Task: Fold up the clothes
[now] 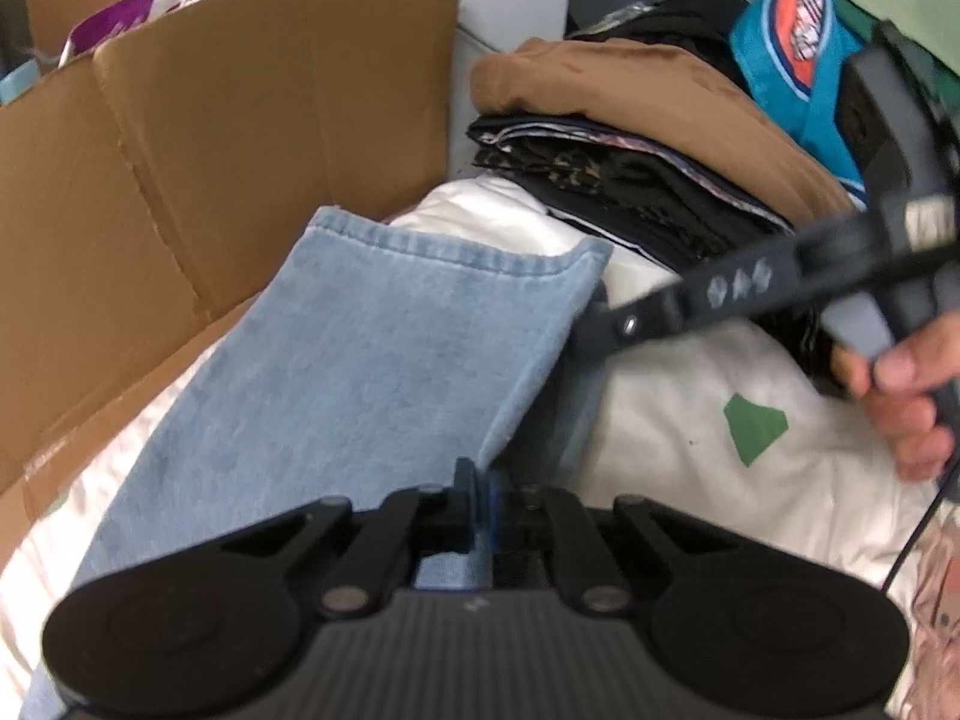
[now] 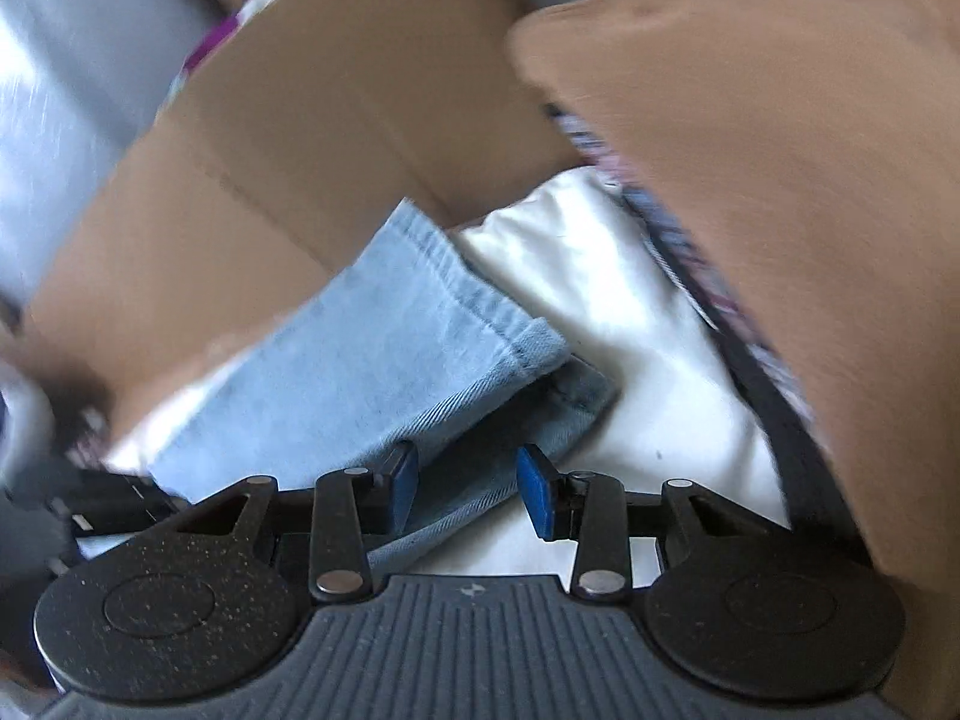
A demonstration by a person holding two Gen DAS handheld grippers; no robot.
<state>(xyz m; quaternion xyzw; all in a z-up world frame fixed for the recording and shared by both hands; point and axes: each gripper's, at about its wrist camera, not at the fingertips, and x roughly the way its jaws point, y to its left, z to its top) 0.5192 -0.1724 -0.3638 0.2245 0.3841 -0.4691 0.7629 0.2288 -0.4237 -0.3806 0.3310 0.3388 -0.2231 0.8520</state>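
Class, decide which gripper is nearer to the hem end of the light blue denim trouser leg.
Right. The right gripper, jaws open, straddles the light blue denim trouser leg close to its hem; the left gripper is shut on the same leg further back.

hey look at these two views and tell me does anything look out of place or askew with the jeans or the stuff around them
The jeans have their top leg lying skewed over the lower one, so the hems do not line up. The stack of folded clothes looks tidy. The cardboard box has a torn, creased flap. Nothing looks spilled.
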